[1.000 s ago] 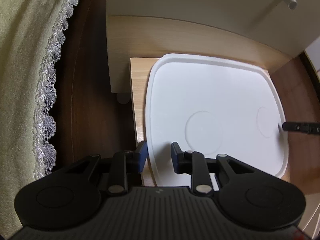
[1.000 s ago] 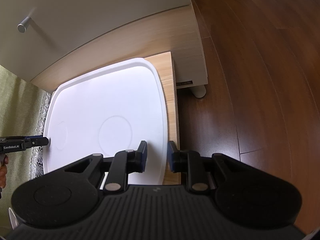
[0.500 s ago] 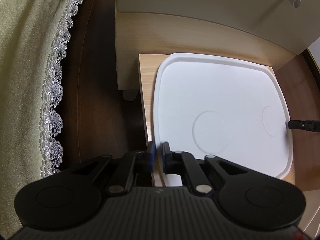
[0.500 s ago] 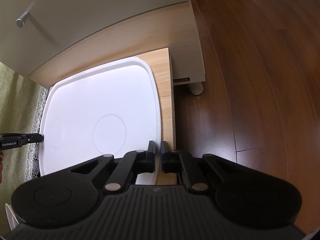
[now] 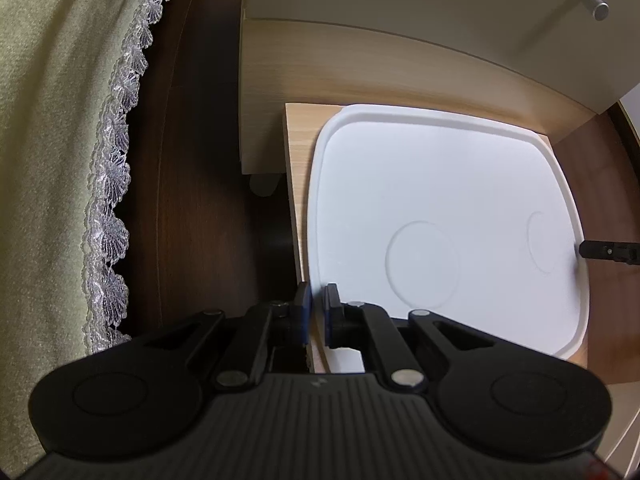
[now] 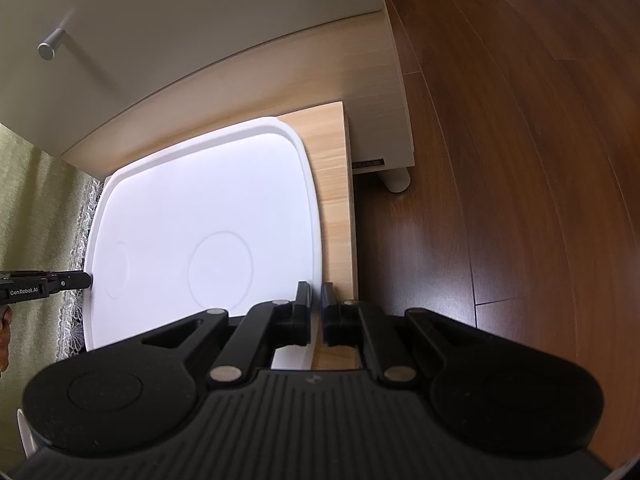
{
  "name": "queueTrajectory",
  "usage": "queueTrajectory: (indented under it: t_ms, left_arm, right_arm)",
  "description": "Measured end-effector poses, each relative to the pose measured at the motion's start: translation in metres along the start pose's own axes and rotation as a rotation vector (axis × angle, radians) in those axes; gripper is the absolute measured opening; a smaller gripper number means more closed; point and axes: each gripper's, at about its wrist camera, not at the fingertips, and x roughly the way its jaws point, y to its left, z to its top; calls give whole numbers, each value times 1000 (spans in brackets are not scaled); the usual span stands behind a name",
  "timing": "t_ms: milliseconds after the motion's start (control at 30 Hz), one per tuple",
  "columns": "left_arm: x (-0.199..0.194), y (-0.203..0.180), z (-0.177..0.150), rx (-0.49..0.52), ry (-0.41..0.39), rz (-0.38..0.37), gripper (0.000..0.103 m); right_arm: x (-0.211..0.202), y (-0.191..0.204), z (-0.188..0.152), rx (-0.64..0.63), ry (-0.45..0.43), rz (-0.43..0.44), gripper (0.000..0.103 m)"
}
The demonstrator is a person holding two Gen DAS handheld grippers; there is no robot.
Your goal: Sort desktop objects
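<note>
A white tray with two faint round marks lies empty on a small light-wood table. My left gripper is shut on the tray's left rim near the front corner, one pad on each side of the edge. My right gripper is likewise shut on the right rim of the tray. Each gripper shows in the other's view at the opposite rim: the right gripper and the left gripper.
A white cabinet front with a metal knob stands just behind the table. A pale green bedspread with a lace border hangs at the left. Dark wood floor spreads to the right, with a white cabinet foot.
Both grippers' jaws stood apart around the tray's rims a second ago and have closed onto them. The hands have stayed where they were.
</note>
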Motion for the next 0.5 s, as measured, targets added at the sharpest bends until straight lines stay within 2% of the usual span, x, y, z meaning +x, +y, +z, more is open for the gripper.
queueTrajectory:
  t_ms: [500]
  left_arm:
    - [-17, -8, 3, 15, 3, 3, 3]
  right_arm:
    - [-3, 6, 4, 2, 19, -26, 5]
